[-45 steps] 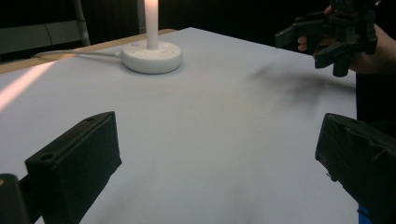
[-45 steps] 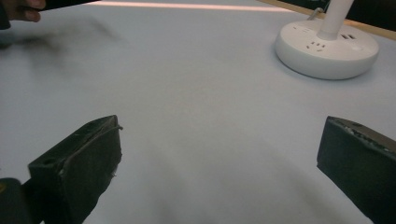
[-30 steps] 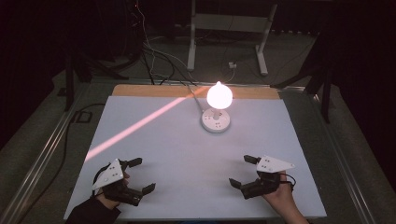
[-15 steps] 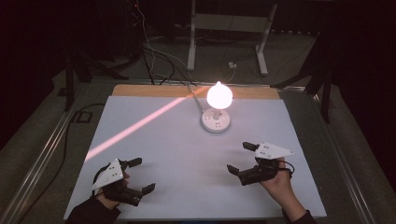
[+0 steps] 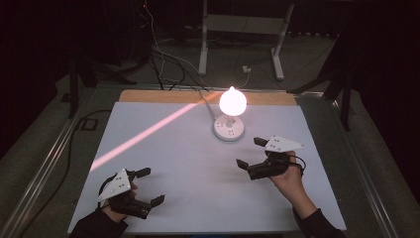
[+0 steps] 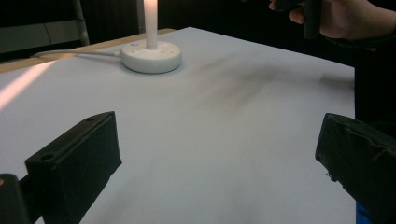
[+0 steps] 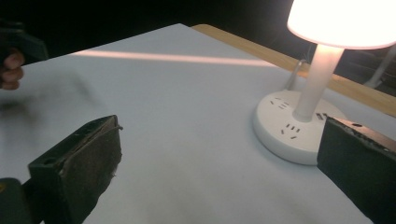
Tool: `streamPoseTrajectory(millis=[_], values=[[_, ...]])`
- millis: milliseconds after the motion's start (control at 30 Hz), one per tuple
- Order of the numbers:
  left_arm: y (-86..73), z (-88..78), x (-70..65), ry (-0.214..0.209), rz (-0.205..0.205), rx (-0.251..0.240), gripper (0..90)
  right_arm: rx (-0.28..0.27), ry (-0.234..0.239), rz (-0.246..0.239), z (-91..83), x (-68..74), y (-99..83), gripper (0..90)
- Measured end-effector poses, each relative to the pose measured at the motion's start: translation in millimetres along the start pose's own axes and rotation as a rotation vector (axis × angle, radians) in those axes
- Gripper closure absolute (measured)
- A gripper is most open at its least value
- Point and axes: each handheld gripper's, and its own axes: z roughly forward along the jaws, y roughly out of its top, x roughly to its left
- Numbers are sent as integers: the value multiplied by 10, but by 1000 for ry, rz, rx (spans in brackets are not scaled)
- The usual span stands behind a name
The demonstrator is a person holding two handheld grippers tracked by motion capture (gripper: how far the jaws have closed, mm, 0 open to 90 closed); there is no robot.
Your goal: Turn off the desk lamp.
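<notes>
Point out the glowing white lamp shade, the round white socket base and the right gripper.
Glowing white lamp shade (image 5: 233, 100), high view, shade's middle.
Round white socket base (image 7: 287, 132), right gripper view, top face.
Right gripper (image 5: 250, 152), high view, between fingertips.

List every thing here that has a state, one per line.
Lamp: lit, upright, plugged into the socket base.
Socket base: flat on the table, cable attached.
Left claw: open, empty.
Right claw: open, empty, near the socket base, not touching.
</notes>
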Motion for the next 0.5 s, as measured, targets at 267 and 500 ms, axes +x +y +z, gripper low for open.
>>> streamPoseTrajectory(millis=[267, 500], values=[[3, 0, 0, -3, -4, -3, 6, 9, -45, 22, 114, -170, 46, 0], [3, -4, 3, -4, -10, -4, 6, 18, -64, 32, 245, -324, 79, 0]])
